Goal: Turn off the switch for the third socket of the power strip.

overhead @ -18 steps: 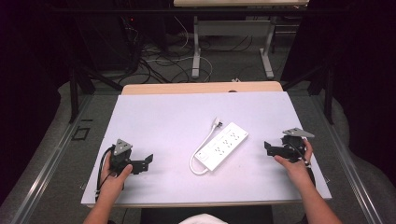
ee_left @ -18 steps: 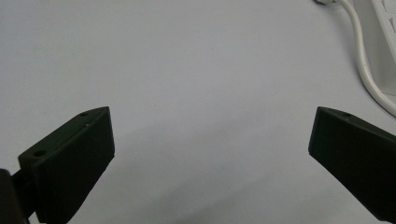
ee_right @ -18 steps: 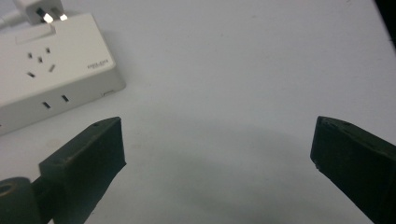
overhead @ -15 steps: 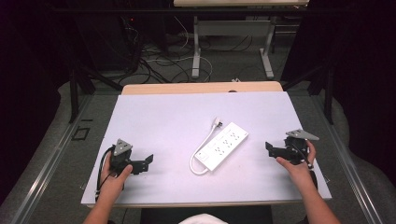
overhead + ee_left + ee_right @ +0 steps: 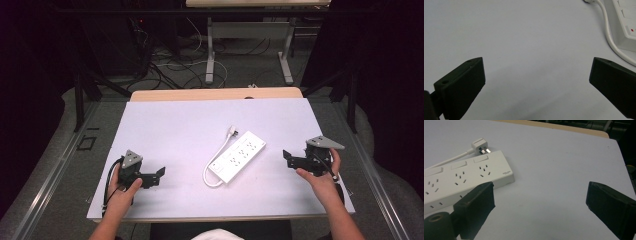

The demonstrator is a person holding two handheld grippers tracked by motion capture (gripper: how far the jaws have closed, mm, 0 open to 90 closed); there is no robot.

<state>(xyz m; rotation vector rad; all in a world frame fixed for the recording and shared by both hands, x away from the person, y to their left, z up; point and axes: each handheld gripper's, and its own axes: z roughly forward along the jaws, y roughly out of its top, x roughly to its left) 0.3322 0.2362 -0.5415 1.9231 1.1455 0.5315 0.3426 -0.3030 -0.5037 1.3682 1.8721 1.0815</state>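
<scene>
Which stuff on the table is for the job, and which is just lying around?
For the job:
power strip
its cord and plug
left gripper, open
right gripper, open

Lying about:
cables on the floor beyond the table

Power strip (image 5: 461, 185): small grey mark at one end of its top face, too small to read. No other text legible.

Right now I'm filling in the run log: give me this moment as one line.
left tongs: open, empty | right tongs: open, empty | power strip: flat between them, untouched | plug: unplugged, beside strip
</scene>
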